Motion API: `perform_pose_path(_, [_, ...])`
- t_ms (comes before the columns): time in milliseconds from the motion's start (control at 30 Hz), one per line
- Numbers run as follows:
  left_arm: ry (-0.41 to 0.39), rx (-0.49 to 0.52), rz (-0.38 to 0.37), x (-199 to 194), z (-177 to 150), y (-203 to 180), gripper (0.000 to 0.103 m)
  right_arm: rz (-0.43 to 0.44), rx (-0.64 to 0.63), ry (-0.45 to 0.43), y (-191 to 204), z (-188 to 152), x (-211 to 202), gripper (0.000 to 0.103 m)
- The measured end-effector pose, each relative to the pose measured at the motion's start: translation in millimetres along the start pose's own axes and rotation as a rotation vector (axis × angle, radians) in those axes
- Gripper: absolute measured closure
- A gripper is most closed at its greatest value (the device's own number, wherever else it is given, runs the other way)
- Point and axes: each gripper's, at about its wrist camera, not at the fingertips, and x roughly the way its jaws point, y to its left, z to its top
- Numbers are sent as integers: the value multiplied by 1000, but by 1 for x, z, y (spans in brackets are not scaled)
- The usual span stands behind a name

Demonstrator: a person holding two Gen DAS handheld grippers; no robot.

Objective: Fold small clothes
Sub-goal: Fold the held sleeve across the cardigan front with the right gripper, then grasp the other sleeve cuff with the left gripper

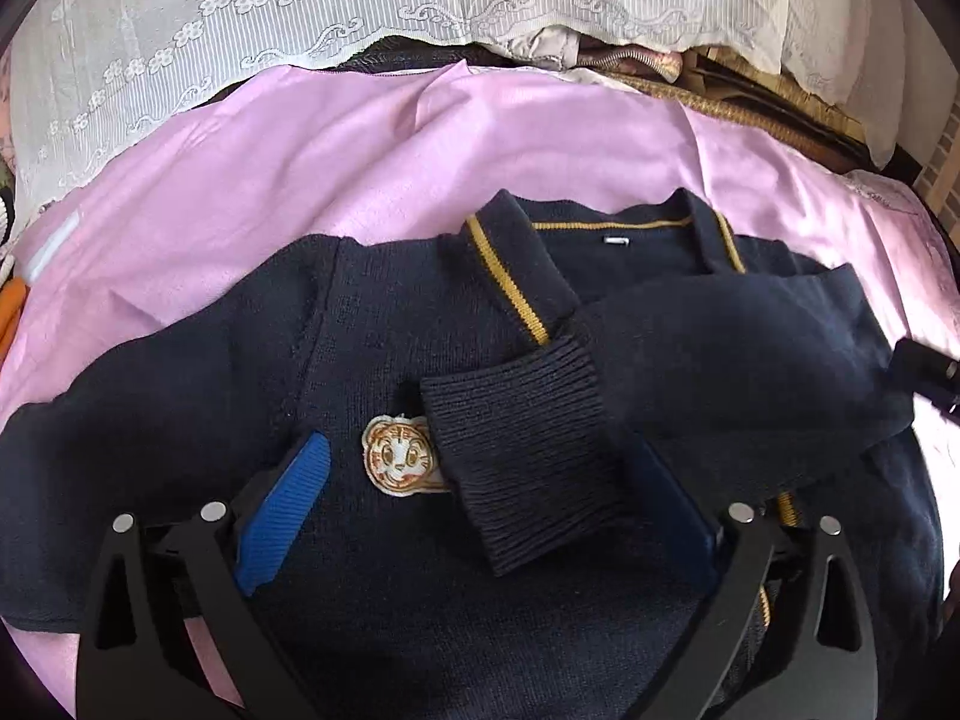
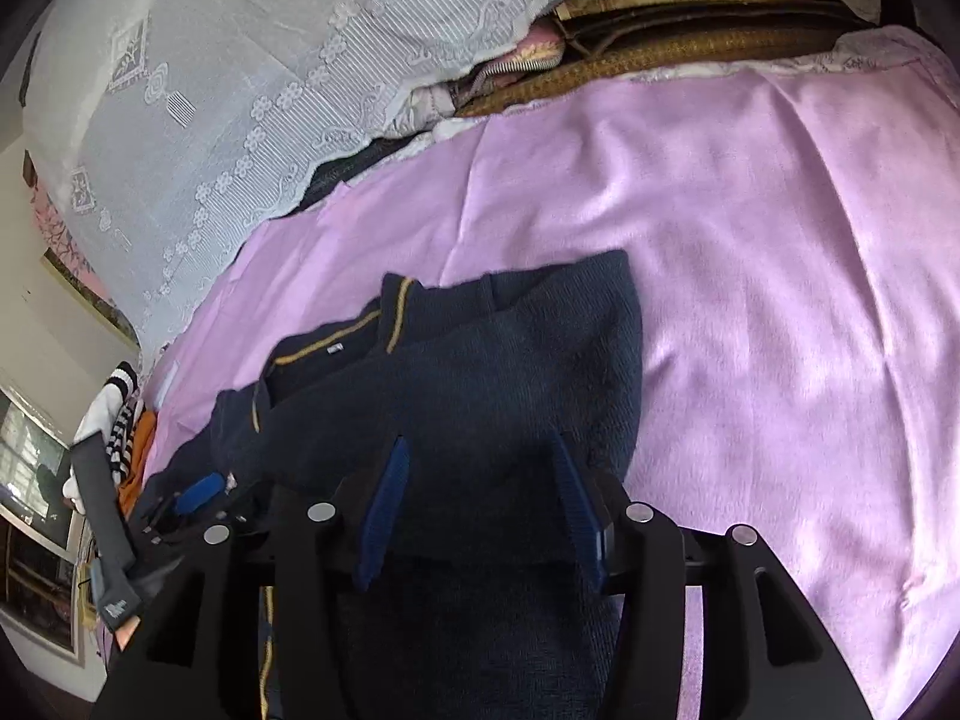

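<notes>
hovering low over the navy knit cardigan (image 1: pixel 384 360), the left gripper (image 1: pixel 480 510) had its blue-padded fingers (image 1: pixel 282 516) spread wide apart, holding nothing; the ribbed cuff (image 1: pixel 528 468) of a sleeve folded across the chest lay between them, and whether the pads touched the knit could not be told. just beside the cuff sat a round cartoon tiger patch (image 1: pixel 396 456), partly covered by it; any lettering on it was too small to read. a small white label (image 1: pixel 615 241) inside the yellow-striped collar (image 1: pixel 510 276) was also unreadable.

the right gripper (image 2: pixel 480 504) was likewise open, its fingers (image 2: pixel 384 510) set apart over the folded right side of the cardigan (image 2: pixel 510 396), gripping nothing; contact could not be judged. the left gripper (image 2: pixel 198 495) showed at that view's left edge.

the cardigan lay face up on a pink sheet (image 1: pixel 240 192), collar toward a white lace cover (image 1: pixel 240 30). striped and orange clothes (image 2: pixel 129 438) were piled at the sheet's far left edge.
</notes>
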Motion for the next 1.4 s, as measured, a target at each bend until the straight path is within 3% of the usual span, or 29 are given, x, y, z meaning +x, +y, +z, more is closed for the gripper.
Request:
perform_pose_path(133, [-25, -8, 32, -10, -5, 4, 6, -49, -36, -40, 7, -5, -5, 53])
perform_pose_path(233, [-52, -37, 29, -28, -11, 15, 6, 7, -97, -86, 28, -6, -20, 51])
perform_pose_path(333, [-34, -86, 30, -35, -20, 37, 6, -5, -130, -40, 38, -11, -8, 47])
perform_pose_path(400, [11, -128, 58, -30, -27, 53, 6, -50, -129, 54, 34, -17, 16, 44])
perform_pose_path(500, [8, -175, 42, -44, -39, 76, 8, -73, -158, 22, 43, -21, 9, 44])
perform_pose_path(667, [-44, -195, 129, -103, -72, 123, 8, 5, -208, -62, 76, -23, -16, 44])
perform_pose_path(767, [-59, -275, 222, -132, -98, 170, 8, 43, -257, -67, 105, -30, -18, 44])
perform_pose_path(833, [-47, -353, 246, -142, -116, 205, 8, 72, -280, -71, 125, -35, -18, 44])
perform_pose_path(900, [-8, -452, 224, -142, -131, 239, 8, 104, -308, -58, 147, -41, -14, 44])
perform_pose_path(967, [17, -581, 130, -138, -144, 270, 8, 134, -328, -50, 169, -47, -12, 44])
perform_pose_path(1033, [-8, -665, 50, -139, -150, 287, 8, 158, -354, -39, 188, -55, -8, 43])
perform_pose_path(1233, [-51, -772, -24, -133, -144, 312, 9, 185, -384, -28, 223, -67, 6, 43])
perform_pose_path(1267, [-61, -791, -21, -133, -143, 316, 14, 183, -388, -25, 227, -67, 11, 43])
perform_pose_path(1333, [-83, -812, 13, -134, -144, 319, 33, 153, -405, -21, 239, -67, 23, 43])
perform_pose_path(1367, [-88, -826, 30, -135, -146, 322, 49, 139, -412, -17, 243, -67, 30, 44])
perform_pose_path(1400, [-89, -844, 29, -134, -147, 324, 53, 130, -419, -7, 248, -67, 38, 46])
